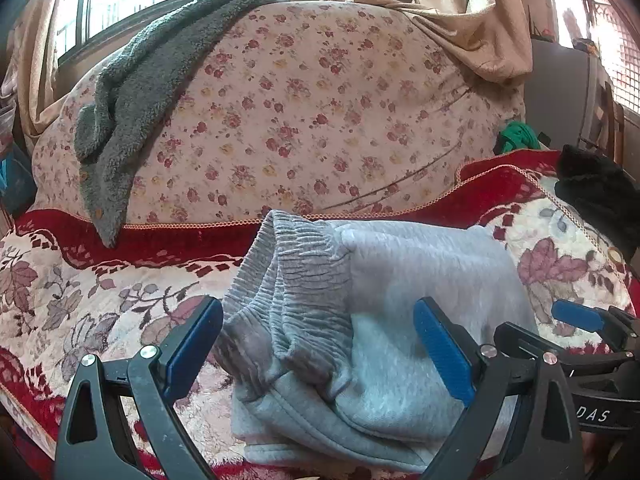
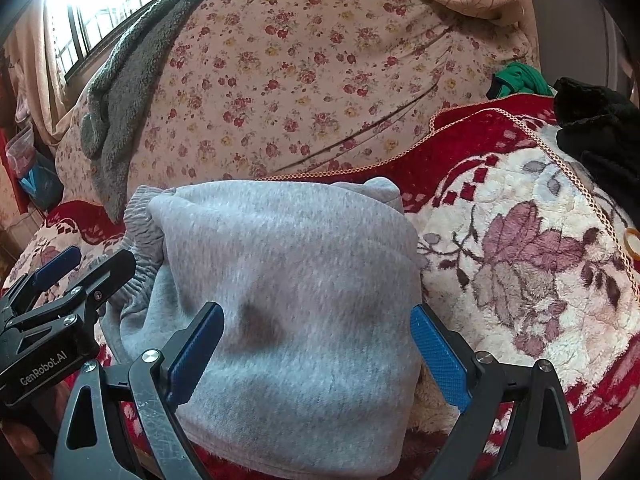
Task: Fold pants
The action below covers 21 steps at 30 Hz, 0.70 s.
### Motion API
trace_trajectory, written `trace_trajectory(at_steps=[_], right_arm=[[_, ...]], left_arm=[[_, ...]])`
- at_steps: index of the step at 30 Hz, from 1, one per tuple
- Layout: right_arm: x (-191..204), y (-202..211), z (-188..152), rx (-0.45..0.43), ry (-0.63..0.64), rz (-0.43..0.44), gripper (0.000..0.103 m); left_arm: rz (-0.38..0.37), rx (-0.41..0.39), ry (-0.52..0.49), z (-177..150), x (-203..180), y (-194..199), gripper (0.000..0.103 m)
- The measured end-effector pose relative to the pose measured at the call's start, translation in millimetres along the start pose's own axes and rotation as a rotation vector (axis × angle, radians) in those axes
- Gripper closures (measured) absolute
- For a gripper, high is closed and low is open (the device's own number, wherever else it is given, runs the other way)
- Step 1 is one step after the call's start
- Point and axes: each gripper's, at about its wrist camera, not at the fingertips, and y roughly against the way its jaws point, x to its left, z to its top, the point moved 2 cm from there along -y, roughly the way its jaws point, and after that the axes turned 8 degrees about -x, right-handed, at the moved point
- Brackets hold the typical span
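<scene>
Both tools, left [image 1: 320, 344] and right [image 2: 318, 348], gape apart over folded grey pants [image 2: 288, 280] on the floral blanket [image 2: 520, 240].

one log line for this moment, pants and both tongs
pants: grey pants folded into bundle on red floral blanket | left tongs: open, elastic-band end | right tongs: open, over bundle

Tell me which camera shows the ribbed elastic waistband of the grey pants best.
The left wrist view: the waistband sits centred between the open fingers, ribbing clear. The right wrist view shows only a sliver of it at the folded grey pants' left edge.
</scene>
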Motion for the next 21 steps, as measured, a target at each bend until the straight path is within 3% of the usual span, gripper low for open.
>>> trace_trajectory(at_steps=[21], right_arm=[[1.8,-2.5,-1.6,0.014,-0.010,0.004,0.006]], left_arm=[[-0.003,0.002,0.002,-1.3,-0.6,-1.0,0.007]])
